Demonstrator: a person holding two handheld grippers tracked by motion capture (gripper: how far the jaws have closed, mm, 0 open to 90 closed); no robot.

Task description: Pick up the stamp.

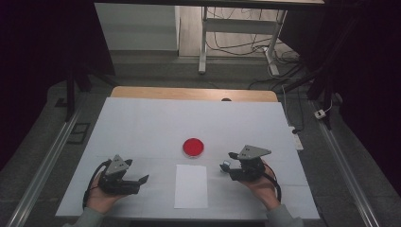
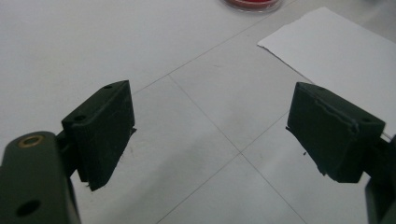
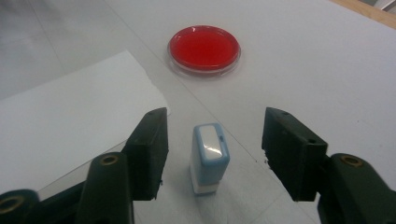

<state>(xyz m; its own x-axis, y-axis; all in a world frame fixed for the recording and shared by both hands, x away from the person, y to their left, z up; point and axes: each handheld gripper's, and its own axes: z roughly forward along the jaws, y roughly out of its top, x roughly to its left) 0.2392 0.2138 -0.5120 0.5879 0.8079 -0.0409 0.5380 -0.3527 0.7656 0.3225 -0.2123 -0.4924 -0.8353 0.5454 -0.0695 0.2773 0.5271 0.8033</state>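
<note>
The right gripper [image 3: 212, 149] stands partly open around the upright blue stamp [image 3: 209, 157], gaps either side, just off the white paper [image 3: 70, 121] edge. Beyond, the round dish [image 3: 204, 49] holds red ink. The left gripper [image 2: 210, 130] gapes wide over bare table [image 2: 70, 46].

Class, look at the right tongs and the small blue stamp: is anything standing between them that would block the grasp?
Nothing visible does. The stamp stands upright on the table between the open jaws of the right tongs, with bare gaps on both sides. The paper sheet and red dish lie clear of it.
</note>
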